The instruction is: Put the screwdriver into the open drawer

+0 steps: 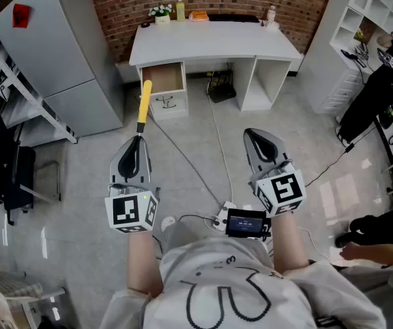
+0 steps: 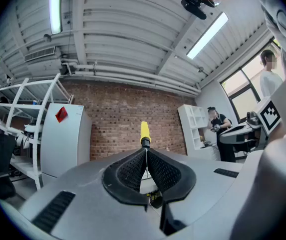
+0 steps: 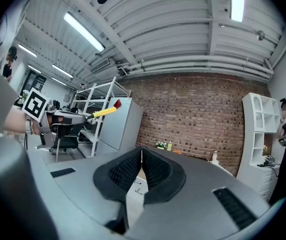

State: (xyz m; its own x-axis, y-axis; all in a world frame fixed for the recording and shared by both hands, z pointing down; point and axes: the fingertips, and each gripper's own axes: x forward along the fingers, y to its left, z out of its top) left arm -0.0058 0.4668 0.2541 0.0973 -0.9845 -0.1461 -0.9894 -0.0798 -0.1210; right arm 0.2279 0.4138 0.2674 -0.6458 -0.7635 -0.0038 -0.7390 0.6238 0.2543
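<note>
My left gripper (image 1: 138,140) is shut on the screwdriver's thin metal shaft. The screwdriver's yellow handle (image 1: 143,105) sticks out forward, toward the white desk (image 1: 210,41). In the left gripper view the yellow handle (image 2: 144,133) stands up past the closed pads, with the shaft pinched between them. The desk's left compartment, the open drawer (image 1: 164,78), shows a tan wooden inside just beyond the handle tip. My right gripper (image 1: 256,136) is shut with nothing in it, held over the floor in front of the desk. From the right gripper view the screwdriver (image 3: 102,112) shows at the left.
A grey refrigerator (image 1: 59,46) stands left of the desk, with a white metal rack (image 1: 11,88) beside it. A bottle, small plant and orange item sit on the desk top. Cables (image 1: 217,149) trail over the floor. White shelving (image 1: 361,19) and a person (image 1: 388,74) are at right.
</note>
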